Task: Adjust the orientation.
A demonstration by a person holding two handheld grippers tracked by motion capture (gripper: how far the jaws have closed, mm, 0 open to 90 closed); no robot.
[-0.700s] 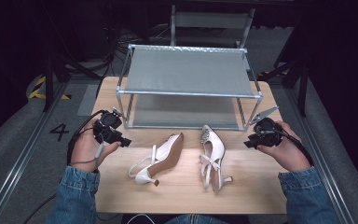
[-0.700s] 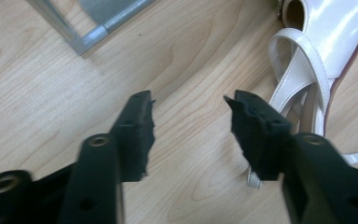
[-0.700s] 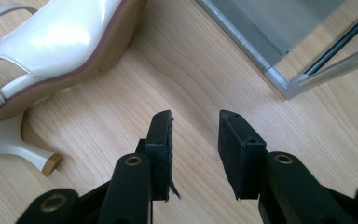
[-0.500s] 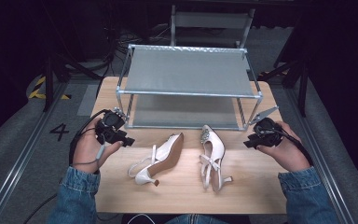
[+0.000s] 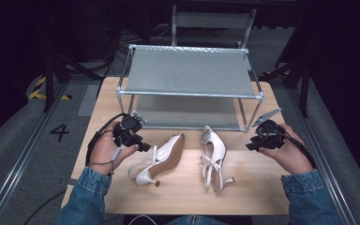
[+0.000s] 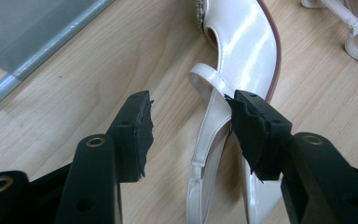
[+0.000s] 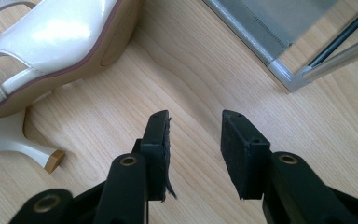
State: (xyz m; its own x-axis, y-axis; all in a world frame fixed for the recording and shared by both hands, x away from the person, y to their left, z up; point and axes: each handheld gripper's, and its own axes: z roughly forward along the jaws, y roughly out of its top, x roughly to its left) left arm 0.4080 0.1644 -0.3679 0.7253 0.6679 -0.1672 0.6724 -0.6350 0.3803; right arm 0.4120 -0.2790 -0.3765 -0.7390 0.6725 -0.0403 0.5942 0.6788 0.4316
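On the wooden counter (image 5: 243, 187), before the metal shoe rack (image 5: 190, 75), lie two white heeled sandals. Left tool (image 5: 143, 146) hovers open beside the left sandal (image 5: 161, 157), its strap between the jaws; closing comes next, I'd judge. Right tool (image 5: 252, 146) waits open, empty, near the right sandal (image 5: 213, 154).

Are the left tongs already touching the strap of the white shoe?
Cannot tell. In the left gripper view, the open left tongs straddle the strap; one pad overlaps it, with no plain contact or gap.
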